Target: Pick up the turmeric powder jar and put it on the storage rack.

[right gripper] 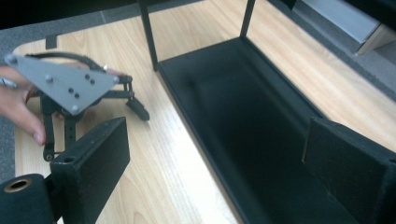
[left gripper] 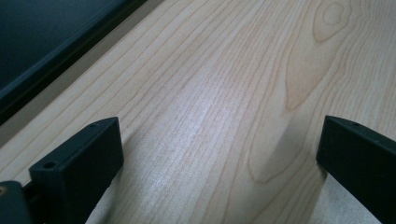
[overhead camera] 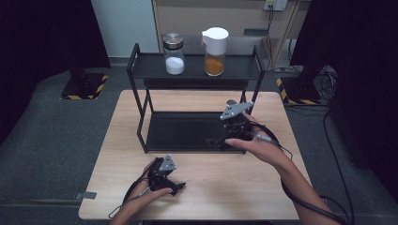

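My left gripper (overhead camera: 176, 186) rests low over the wooden table (overhead camera: 220, 187) near its front edge, in a person's hand. Its jaws (left gripper: 222, 140) are open, with bare wood between them. My right gripper (overhead camera: 221, 139) hangs at the right end of a black rack's lower shelf (overhead camera: 183, 131) and points left along it. Those jaws (right gripper: 217, 140) are open too, with nothing between them. In the right gripper view, the left gripper (right gripper: 74, 93) with its grey plate lies farther off on the table.
The black two-tier rack (overhead camera: 136, 75) stands mid-table. Its top shelf carries a glass jar of white powder (overhead camera: 174, 58) and a white-lidded jar of orange powder (overhead camera: 215, 56). Cables trail from both grippers. Black stands flank the table on grey floor.
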### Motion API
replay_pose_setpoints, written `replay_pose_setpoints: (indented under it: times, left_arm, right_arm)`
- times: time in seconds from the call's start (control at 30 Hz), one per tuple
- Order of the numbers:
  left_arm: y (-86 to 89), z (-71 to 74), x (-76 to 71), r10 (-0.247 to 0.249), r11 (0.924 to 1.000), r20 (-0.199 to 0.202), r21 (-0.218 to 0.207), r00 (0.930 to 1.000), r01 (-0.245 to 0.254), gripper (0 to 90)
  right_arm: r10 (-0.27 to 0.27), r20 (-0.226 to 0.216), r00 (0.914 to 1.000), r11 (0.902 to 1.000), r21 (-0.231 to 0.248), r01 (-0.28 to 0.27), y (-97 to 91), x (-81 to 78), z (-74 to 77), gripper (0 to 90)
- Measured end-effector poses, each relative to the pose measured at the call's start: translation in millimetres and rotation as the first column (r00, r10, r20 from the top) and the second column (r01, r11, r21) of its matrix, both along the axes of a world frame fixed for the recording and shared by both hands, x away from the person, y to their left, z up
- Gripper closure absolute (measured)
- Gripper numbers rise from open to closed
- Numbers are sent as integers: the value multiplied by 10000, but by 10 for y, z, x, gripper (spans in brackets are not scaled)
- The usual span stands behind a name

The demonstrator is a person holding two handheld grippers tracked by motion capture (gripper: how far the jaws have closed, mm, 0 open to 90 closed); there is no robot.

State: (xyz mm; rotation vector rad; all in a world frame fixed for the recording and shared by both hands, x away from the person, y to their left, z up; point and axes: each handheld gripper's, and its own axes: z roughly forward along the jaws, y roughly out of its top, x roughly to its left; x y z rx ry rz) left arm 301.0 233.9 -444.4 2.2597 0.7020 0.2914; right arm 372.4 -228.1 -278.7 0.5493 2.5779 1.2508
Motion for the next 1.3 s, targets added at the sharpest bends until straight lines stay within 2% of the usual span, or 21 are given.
replay_pose_setpoints:
  times: [0.13,0.23,0.47,0.6,0.87,1.0,1.3]
  left_arm:
    - [0,0,0,0,10000,-1,0,10000,0,0]
    - [0,0,0,1,10000,-1,-1,10000,-1,0]
    - [1,-1,3,-17,10000,-1,-6,10000,17,0]
    - [0,-1,3,-18,10000,0,-4,10000,18,0]
    - [0,-1,3,-13,10000,0,-4,10000,13,0]
    - [0,-1,3,-13,10000,0,-5,10000,13,0]
    - [0,-1,3,-13,10000,1,-4,10000,13,0]
  right_arm:
    - [-46,-47,10000,10000,5,46,11,-77,-145,83]
    - [-2,-83,10000,9998,-197,1,44,-135,-273,87]
    - [-127,-192,9997,9986,-516,117,101,-273,-658,90]
    - [-280,-366,9989,9992,-310,268,61,-310,-865,90]
    - [-410,-546,9977,9989,-244,398,-12,-367,-1049,84]
    - [-400,-651,9971,9992,-24,400,-94,-393,-1136,84]
    - [-625,-534,9966,9980,15,627,-256,-496,-1276,89]
